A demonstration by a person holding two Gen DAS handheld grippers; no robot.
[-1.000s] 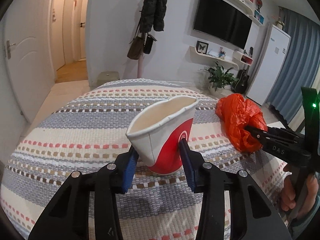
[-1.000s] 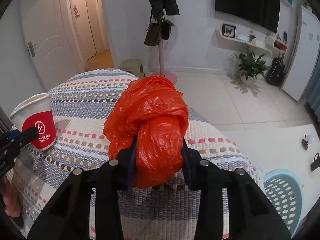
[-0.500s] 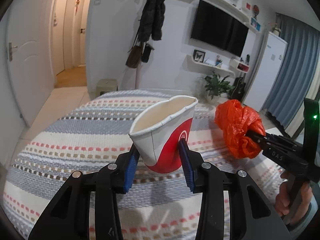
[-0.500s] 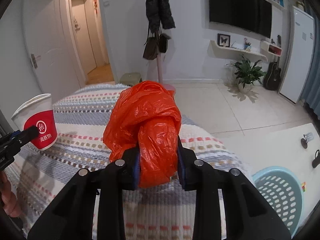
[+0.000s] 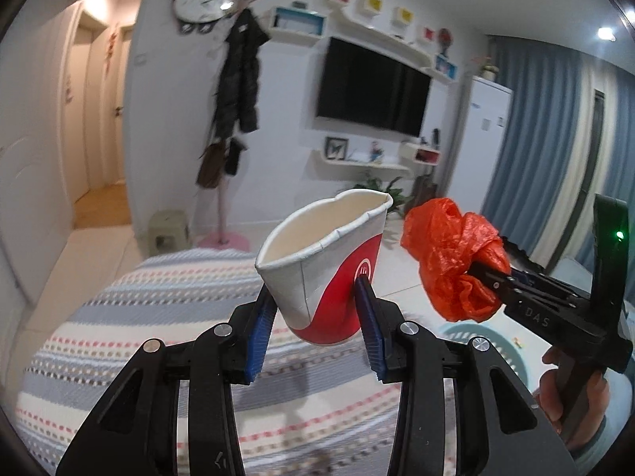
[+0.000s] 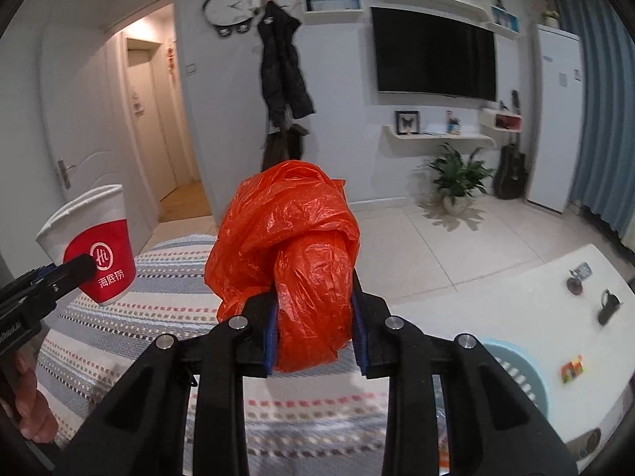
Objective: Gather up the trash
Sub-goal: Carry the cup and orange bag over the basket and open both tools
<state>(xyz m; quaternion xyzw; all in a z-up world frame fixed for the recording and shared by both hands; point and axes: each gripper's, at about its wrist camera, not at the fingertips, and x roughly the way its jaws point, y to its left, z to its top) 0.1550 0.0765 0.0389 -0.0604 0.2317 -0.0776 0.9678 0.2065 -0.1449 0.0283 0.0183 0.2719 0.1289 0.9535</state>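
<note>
2 claws, each w/ 1 piece of trash, both lifted clear of the bed.

Left claw: clamped on 1 paper cup, red + white, rim squashed to a flattened oval by the blue pads. Cup upright-ish, tilted a bit, held at its lower half, open top empty as far as visible. It hangs in the air above the striped bedspread, not touching it. In the right wrist view the same cup shows at far left w/ a white logo and characters on the red band.

Right claw: clamped on 1 crumpled orange plastic bag; bunched lower part squeezed between the pads, rest bulging above and to the left. Jaws were closing further on the bag w/in the last sec. Bag also off the bed. In the left wrist view the bag sits just right of the cup, near but apart, and a hand grips the right claw's handle.

Also seen: 1 light-blue perforated basket on the floor, lower right, beside the bed; 1 TV on the wall; 1 potted plant; 1 round clock; 1 dark coat on a stand; 1 white fridge; 1 small stool by the bed's far end.
</note>
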